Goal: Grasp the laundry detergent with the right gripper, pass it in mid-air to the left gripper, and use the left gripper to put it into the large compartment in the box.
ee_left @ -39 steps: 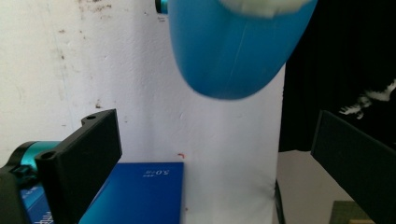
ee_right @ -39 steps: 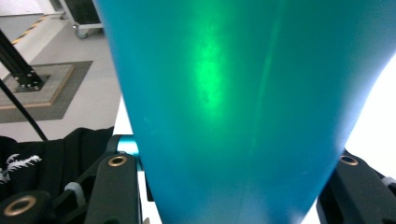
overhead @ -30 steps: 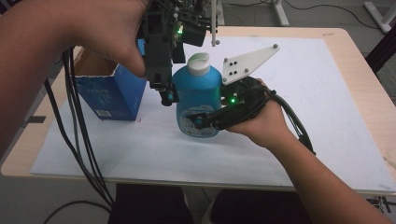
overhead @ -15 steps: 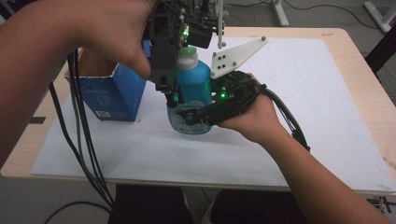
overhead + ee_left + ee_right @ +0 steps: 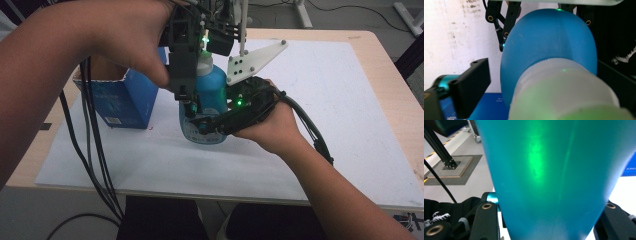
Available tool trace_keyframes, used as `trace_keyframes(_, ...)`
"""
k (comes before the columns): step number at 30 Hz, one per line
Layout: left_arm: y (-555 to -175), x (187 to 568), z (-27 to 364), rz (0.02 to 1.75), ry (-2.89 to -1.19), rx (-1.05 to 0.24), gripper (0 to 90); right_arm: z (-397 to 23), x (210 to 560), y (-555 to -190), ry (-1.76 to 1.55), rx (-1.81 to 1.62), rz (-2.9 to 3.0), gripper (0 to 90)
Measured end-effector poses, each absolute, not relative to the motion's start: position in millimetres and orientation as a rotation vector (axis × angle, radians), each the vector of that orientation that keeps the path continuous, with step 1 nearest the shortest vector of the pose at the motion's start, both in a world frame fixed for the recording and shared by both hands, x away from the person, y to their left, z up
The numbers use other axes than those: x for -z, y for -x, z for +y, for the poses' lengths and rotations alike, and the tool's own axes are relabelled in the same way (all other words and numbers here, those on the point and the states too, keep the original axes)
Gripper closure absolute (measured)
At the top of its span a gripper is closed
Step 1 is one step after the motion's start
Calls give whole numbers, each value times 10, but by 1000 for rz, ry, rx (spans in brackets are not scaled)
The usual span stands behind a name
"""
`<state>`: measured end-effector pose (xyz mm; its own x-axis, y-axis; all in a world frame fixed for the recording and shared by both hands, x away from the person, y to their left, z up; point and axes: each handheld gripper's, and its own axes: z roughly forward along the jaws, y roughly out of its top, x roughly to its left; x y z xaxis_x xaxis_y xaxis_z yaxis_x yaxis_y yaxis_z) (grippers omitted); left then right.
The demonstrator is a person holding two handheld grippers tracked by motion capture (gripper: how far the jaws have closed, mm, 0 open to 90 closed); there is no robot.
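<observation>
Bottle [image 5: 210,95] now raised, box [image 5: 120,97] beside.

A pale wooden desk [image 5: 385,100] with rounded corners carries a large white sheet [image 5: 325,95] that covers most of its top. Around it the floor [image 5: 350,15] is grey. In the right gripper view a black metal post [image 5: 439,150] stands on a square base plate [image 5: 451,168] beside yellow-and-black striped tape [image 5: 430,156]. White frame legs [image 5: 405,10] stand at far right.
</observation>
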<state>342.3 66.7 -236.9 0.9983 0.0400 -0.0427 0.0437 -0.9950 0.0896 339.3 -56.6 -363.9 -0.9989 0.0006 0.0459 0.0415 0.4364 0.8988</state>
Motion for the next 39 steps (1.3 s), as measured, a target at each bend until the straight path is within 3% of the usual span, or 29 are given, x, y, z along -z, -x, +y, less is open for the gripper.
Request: trace_keyframes(39,-3419,2367,613,64,-3067,48,255,-568,3646,-3391,29,1657,-2622,458)
